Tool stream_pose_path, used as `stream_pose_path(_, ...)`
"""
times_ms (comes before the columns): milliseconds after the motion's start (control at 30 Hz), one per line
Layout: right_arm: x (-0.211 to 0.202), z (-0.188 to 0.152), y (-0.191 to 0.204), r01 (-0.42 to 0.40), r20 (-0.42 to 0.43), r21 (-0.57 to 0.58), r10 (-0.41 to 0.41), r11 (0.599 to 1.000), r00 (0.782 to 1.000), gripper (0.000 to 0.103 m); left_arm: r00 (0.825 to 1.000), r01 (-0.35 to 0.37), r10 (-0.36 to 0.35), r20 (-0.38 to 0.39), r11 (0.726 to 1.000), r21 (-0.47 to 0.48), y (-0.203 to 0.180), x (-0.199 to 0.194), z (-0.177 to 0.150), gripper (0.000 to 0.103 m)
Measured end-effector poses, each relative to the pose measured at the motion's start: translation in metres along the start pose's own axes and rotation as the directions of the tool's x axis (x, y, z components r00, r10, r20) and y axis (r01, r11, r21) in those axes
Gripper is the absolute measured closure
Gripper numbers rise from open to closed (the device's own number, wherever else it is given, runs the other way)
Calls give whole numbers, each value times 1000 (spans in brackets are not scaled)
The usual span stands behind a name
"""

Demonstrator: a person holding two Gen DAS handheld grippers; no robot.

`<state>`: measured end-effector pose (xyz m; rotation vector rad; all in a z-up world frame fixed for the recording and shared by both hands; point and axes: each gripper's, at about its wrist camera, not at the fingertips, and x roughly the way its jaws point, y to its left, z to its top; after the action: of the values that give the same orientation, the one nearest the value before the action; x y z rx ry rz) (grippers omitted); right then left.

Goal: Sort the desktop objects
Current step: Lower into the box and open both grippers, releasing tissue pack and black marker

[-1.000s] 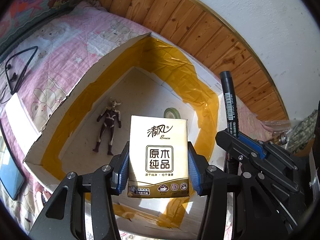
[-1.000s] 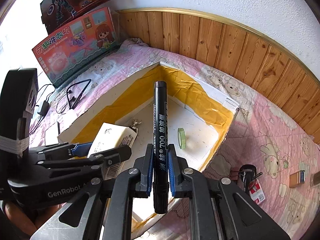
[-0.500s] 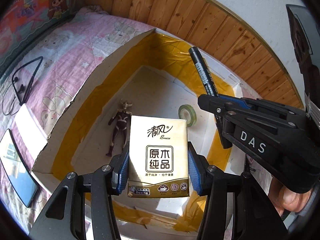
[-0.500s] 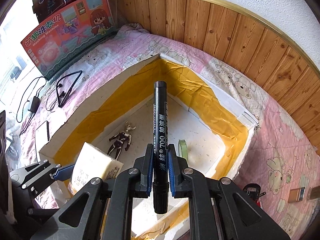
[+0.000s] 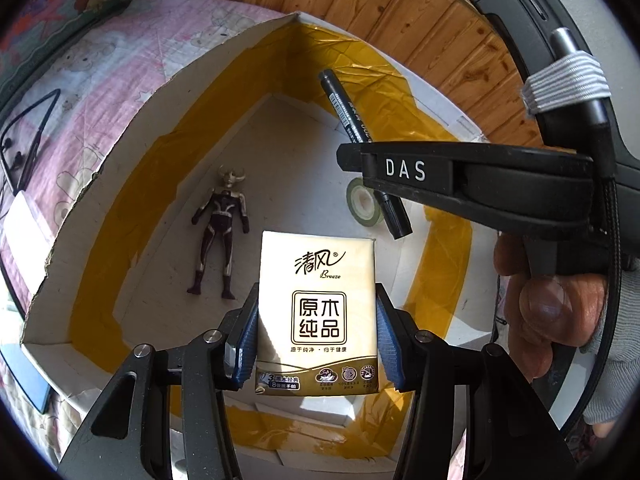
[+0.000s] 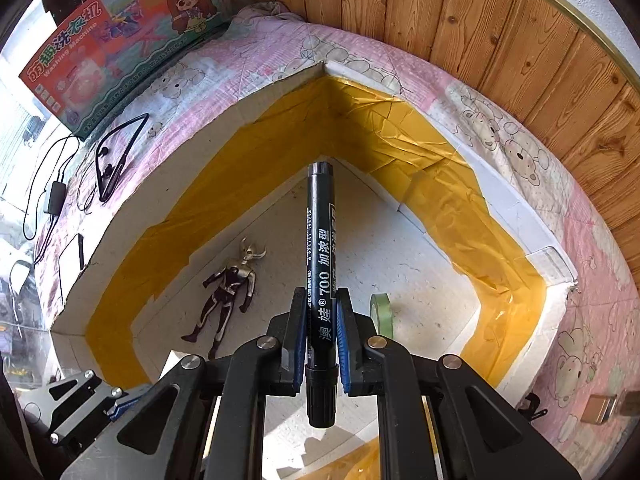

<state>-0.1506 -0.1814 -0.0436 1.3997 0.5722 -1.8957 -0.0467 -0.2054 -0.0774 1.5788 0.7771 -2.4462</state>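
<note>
Blue pads of your left gripper (image 5: 316,336) clamp the tissue pack (image 5: 317,312) above the taped foam box (image 6: 516,204); your right gripper (image 6: 320,340) grips the black marker (image 6: 320,264). Released from here, either may strike the toy figure (image 6: 228,292) or tape roll (image 6: 380,312) below.

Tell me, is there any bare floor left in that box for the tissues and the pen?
Yes. The box floor is bare toward its far corner, beyond the toy figure and tape roll, and along the right wall. It is most crowded between figure and roll.
</note>
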Motion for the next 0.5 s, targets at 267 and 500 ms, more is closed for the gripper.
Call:
stream_pose_path(267, 22, 15, -7, 1, -50, 42, 1, 999, 999, 89, 1000, 1, -2, -29, 1000, -11, 1, 8, 1, 50)
stream_pose_path(500, 34, 21, -9, 23, -69, 41, -21, 999, 997, 89, 999, 8, -10, -41, 999, -34, 3, 11, 3, 49)
